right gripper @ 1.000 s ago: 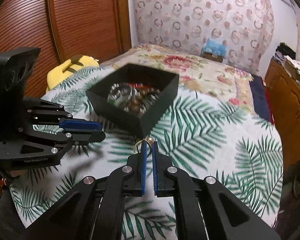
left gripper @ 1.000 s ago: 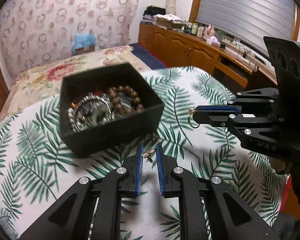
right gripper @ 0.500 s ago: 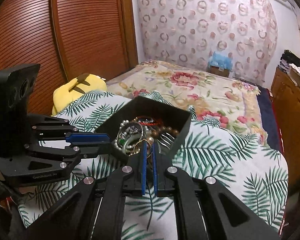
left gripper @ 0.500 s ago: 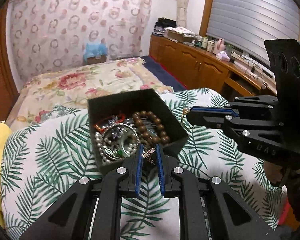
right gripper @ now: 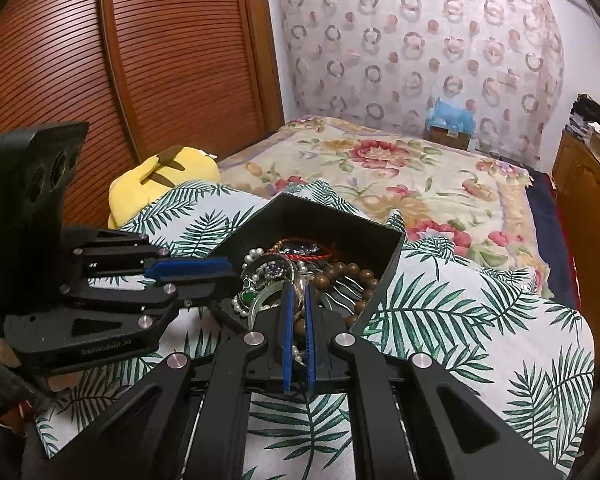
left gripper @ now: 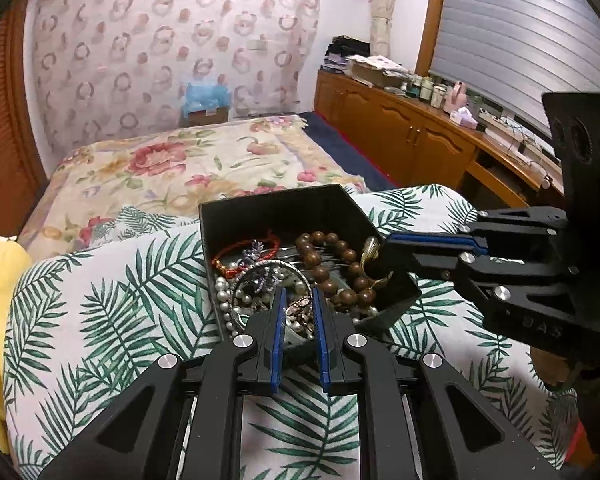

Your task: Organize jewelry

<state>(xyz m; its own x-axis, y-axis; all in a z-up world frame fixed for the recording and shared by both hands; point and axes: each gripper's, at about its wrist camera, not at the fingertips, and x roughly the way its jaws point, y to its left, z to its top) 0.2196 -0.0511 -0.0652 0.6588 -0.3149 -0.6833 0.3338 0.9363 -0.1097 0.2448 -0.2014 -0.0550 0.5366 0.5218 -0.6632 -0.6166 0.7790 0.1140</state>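
Observation:
A black open box [left gripper: 284,210] [right gripper: 340,224] stands on a palm-leaf cloth and holds a wooden bead bracelet [left gripper: 324,264] [right gripper: 348,270], pearls, a red cord and silver pieces. My left gripper [left gripper: 298,304] [right gripper: 224,268] is over the box's near rim, shut on a small gold and silver earring [left gripper: 300,310]. My right gripper [right gripper: 298,292] [left gripper: 384,248] reaches over the box from the right, shut on a gold ring earring [left gripper: 370,256] [right gripper: 298,286] that hangs above the beads.
The palm-leaf cloth [left gripper: 112,300] covers a raised cushion on a floral bed [left gripper: 172,168]. A yellow plush [right gripper: 164,176] lies at the left. Wooden cabinets [left gripper: 400,132] with clutter run along the right wall, a wooden sliding door [right gripper: 140,60] along the left.
Both grippers have moved forward with their earrings, from in front of and beside the box to over its inside. Both stay shut.

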